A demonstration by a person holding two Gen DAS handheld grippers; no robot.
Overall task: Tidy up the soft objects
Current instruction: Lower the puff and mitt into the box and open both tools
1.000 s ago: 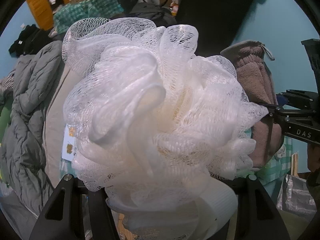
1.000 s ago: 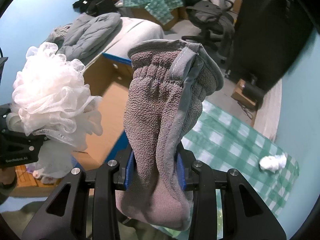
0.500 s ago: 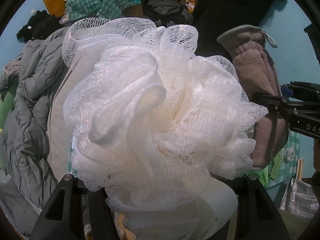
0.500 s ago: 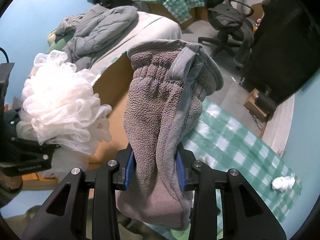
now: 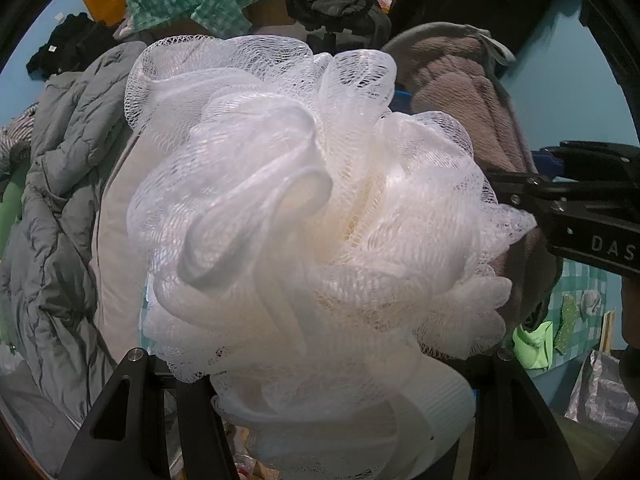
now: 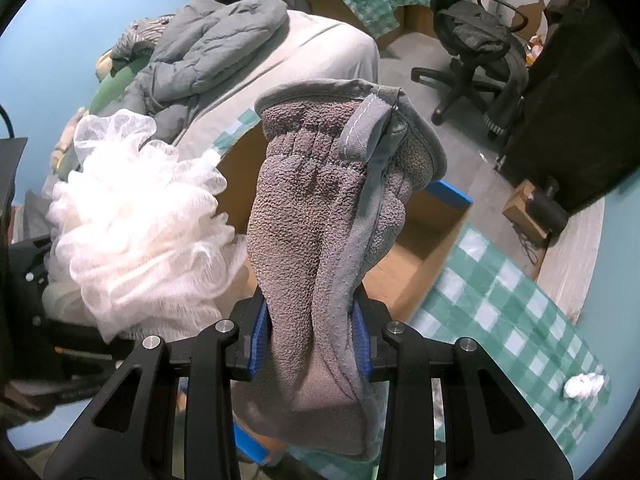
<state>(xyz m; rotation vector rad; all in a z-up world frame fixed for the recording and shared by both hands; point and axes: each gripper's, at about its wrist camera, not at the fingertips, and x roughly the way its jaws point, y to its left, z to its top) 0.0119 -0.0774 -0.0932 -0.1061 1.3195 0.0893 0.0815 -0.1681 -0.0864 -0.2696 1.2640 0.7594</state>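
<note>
Left claw (image 5: 312, 384): I have it clamped on the white mesh bath pouf (image 5: 312, 216), which fills most of the left wrist view.
Right claw (image 6: 310, 336): its blue pads (image 6: 259, 336) pinch the grey fleece mitt (image 6: 320, 216), cuff end away from the camera.
Pouf vs mitt: just left of the mitt in my right wrist view, the two close together; I cannot tell if they touch.
Cardboard box (image 6: 416, 248): open, directly behind the mitt.
Checked cloth (image 6: 512, 312): right of the mitt, with a white wad (image 6: 582, 386) lying on it.
</note>
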